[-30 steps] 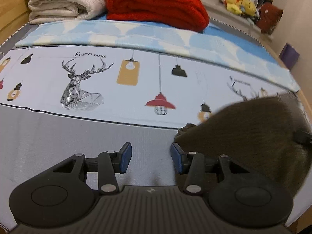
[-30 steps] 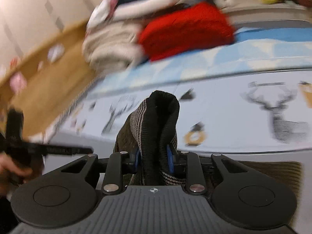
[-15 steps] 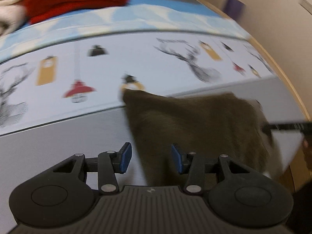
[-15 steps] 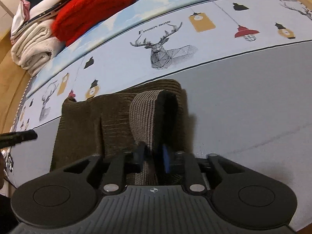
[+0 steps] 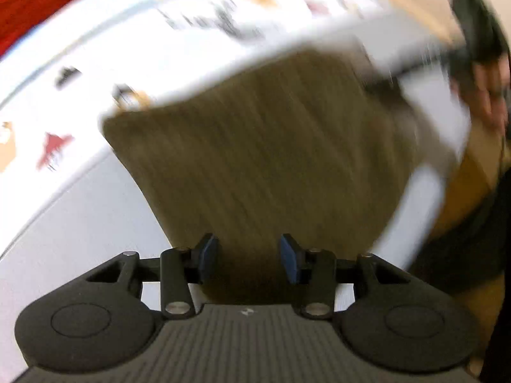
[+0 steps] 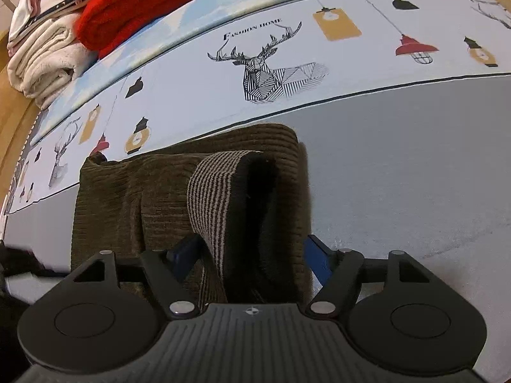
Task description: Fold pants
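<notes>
The brown corduroy pants point(image 6: 153, 188) lie folded on the grey part of the bed cover. Their striped waistband point(image 6: 214, 198) stands up in a fold between the jaws of my right gripper point(image 6: 249, 257), which are now spread wide around it. In the blurred left wrist view the pants point(image 5: 262, 159) lie flat ahead of my left gripper point(image 5: 249, 260), which is open and empty over their near edge. The other gripper and the hand that holds it point(image 5: 476, 51) show at the top right of that view.
The bed cover point(image 6: 399, 166) is grey near me and white with deer and lamp prints farther off. A red blanket point(image 6: 140, 3) and cream folded blankets point(image 6: 44, 63) are stacked at the far left. A wooden bed edge point(image 6: 12, 118) runs along the left.
My right gripper has opened and let go of the waistband fold. My left gripper has swung right and closer, so that the pants now fill its view.
</notes>
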{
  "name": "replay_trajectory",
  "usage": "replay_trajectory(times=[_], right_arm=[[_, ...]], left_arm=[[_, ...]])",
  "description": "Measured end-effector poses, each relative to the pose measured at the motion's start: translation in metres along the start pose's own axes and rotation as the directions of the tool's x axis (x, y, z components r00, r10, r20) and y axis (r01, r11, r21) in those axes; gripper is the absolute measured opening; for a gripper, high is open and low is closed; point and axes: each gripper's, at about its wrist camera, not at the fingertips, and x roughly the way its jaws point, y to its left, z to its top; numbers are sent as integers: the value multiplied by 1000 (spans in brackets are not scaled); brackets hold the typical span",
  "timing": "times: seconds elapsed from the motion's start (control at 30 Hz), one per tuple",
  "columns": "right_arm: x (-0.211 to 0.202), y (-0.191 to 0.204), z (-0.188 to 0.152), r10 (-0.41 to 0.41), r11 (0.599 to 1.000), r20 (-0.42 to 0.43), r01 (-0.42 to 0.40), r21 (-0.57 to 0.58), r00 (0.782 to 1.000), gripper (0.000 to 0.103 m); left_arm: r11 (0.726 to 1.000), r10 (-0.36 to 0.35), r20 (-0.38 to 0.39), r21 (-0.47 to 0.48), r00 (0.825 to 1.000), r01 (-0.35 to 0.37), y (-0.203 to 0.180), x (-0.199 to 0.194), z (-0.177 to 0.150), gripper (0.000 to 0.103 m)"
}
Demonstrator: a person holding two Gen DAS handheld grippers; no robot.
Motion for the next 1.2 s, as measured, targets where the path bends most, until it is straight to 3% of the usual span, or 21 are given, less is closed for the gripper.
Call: replay_trajectory(times=[0.13, 0.23, 0.3, 0.47, 0.7, 0.8, 0.87, 0.9, 0.93, 1.0, 1.07, 1.13, 1.2], right_arm=[[11, 1, -4, -5, 1000, -47, 4, -15, 999, 57], [11, 0, -4, 3, 1000, -50, -3, -12, 999, 57], [11, -2, -5, 10, 1000, -51, -10, 1, 999, 57], [12, -4, -4, -27, 1000, -45, 27, 2, 999, 82], [18, -8, -2, -40, 999, -60, 41, 15, 997, 91], [21, -7, -1, -35, 999, -63, 36, 13, 997, 92], [23, -6, -1, -33, 999, -65, 34, 14, 997, 94], [24, -6, -1, -32, 999, -68, 33, 15, 997, 94], [25, -6, -1, -29, 999, -70, 30, 15, 997, 94], [28, -4, -1, -23, 1000, -74, 24, 16, 997, 95], [32, -4, -1, -16, 1000, -80, 18, 18, 997, 96], [37, -4, -2, -8, 1000, -90, 11, 26, 996, 97], [41, -1, -1, 0, 1000, -99, 3, 29, 995, 97]], left_arm=[[982, 90, 129, -174, 988, -67, 20, -5, 19, 49], [959, 173, 137, -249, 975, -135, 24, 4, 32, 49], [946, 185, 109, -290, 977, -147, 30, 14, 38, 49], [934, 212, -5, -292, 977, -204, 38, 40, 45, 49], [930, 209, 4, -309, 978, -197, 40, 33, 46, 50], [926, 208, 8, -325, 978, -194, 43, 32, 46, 62], [913, 222, 3, -353, 975, -207, 47, 32, 46, 88], [904, 230, -7, -369, 973, -216, 50, 32, 45, 90], [896, 223, -19, -390, 975, -213, 55, 34, 44, 91], [871, 140, -32, -471, 990, -139, 67, 40, 40, 91], [820, 21, -46, -570, 999, -43, 81, 52, 33, 91], [782, -52, -48, -623, 997, 11, 87, 64, 27, 91], [763, -81, -50, -646, 995, 30, 89, 72, 23, 91]])
